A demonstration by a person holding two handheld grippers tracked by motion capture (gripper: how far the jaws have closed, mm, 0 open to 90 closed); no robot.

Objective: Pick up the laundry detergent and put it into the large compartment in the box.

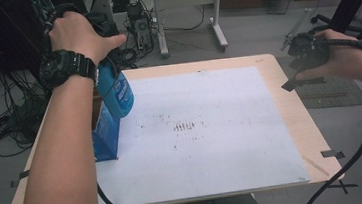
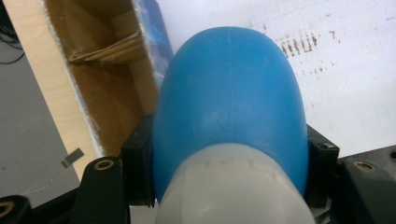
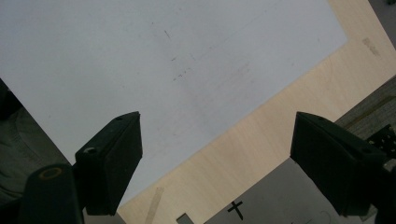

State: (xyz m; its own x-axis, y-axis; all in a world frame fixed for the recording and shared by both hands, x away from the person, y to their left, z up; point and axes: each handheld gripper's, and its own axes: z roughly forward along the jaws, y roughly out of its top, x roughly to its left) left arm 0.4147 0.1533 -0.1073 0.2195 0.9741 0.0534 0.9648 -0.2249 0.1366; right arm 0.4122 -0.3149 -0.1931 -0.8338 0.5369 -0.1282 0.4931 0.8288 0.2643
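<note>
**Bottle held above its box, with little room for error**

Nearest the lens in the left gripper view, a rounded blue plastic bottle (image 2: 229,107) with a whitish lower section sits squeezed between the two black jaws of the left gripper (image 2: 229,172), which is clamped on its sides. In the high view the bottle (image 1: 118,95) hangs below the left hand (image 1: 82,38), just over the open top of a tall blue cardboard box (image 1: 106,137) standing at the left edge of the white sheet (image 1: 212,129) that covers the light wooden table (image 1: 290,106).

The grip sits on a smooth, curved surface, so the bottle could slide or twist out if the hand tilts or jolts. The box looks light and narrow; a knock from the bottle's base against its rim (image 2: 81,100) could tip it toward the table edge, which lies close by.

The right gripper (image 3: 217,163) hovers with jaws wide apart and nothing between them, well away at the table's right edge, too far to steady the box.
</note>
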